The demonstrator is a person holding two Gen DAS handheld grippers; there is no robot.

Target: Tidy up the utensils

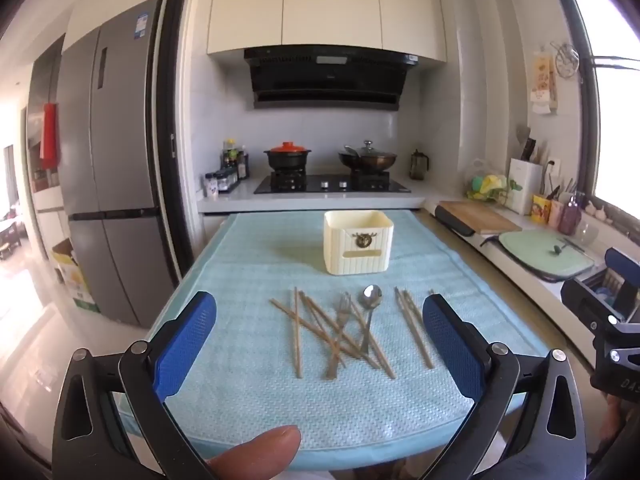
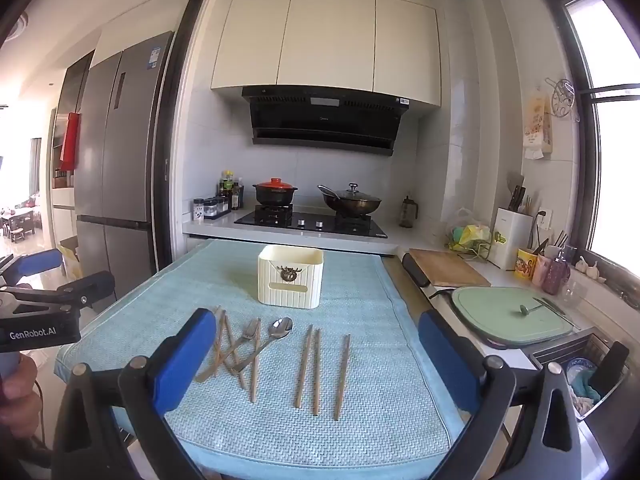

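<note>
Wooden chopsticks (image 2: pixel 308 364), fork (image 1: pixel 340 320) and spoon (image 1: pixel 370 304) lie unsorted before the cream holder (image 1: pixel 358 242); left gripper (image 1: pixel 320 344) and right gripper (image 2: pixel 312 356) hover wide open, empty, so the first pick awaits.

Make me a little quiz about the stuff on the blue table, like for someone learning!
1. True or false: the spoon is inside the cream holder.
2. Which lies nearest the spoon? A fork B pot C cutting board
3. Fill in: both the left claw and the right claw are ____.

Key: 1 false, it lies on the blue mat. 2 A. 3 open.
</note>
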